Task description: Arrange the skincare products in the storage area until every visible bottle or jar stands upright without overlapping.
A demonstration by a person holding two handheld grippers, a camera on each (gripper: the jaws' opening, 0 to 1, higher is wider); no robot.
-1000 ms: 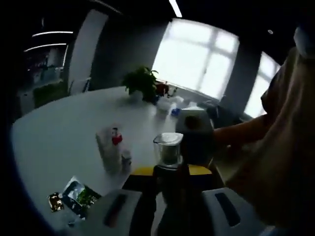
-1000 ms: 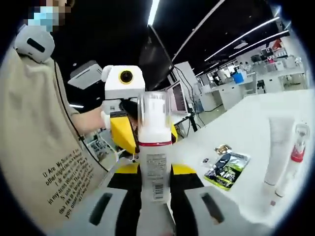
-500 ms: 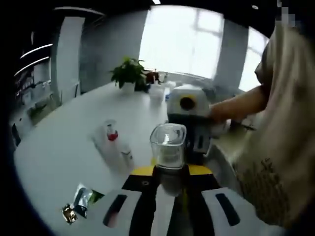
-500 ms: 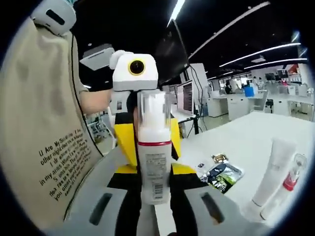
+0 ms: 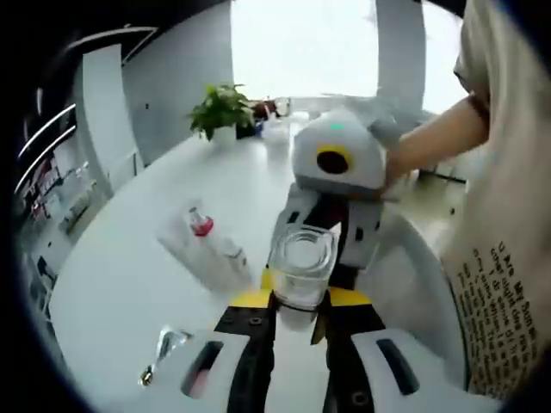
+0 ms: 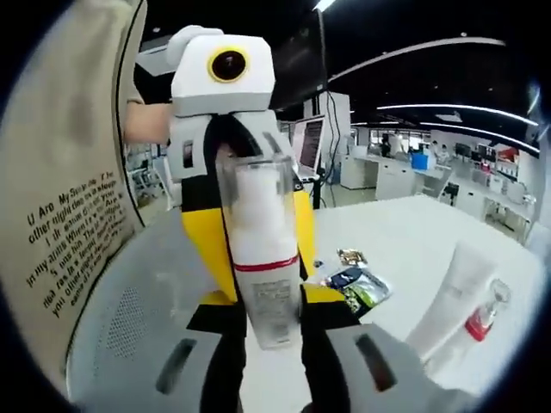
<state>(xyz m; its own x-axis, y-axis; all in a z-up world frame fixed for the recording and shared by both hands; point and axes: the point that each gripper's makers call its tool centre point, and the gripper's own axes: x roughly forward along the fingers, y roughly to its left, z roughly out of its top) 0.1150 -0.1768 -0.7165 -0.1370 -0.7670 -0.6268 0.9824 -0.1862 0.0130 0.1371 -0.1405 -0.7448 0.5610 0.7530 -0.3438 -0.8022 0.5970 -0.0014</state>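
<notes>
In the right gripper view we see our right claw (image 6: 269,344) clamped on a pump bottle (image 6: 263,249). Its long axis runs upright in that view, clear cap at the top, a red band below the cap and a printed label with a barcode lower down; we cannot read the print. The bottle is held in the air above the white desk (image 6: 405,241), between the two claws.

In the left gripper view the same bottle (image 5: 300,268) faces us cap-first, so we look down into its clear square cap. Our left claw (image 5: 297,340) sits with its jaws close on either side of the bottle's cap end; we cannot tell whether they grip it.

On the desk lie a white tube (image 6: 448,292) and a small red-capped bottle (image 6: 484,317) side by side, and a dark sachet (image 6: 355,286) with a smaller foil packet (image 6: 350,256) beside it. The person's beige shirt (image 6: 69,215) bears small printed lines beginning "U Are My".
</notes>
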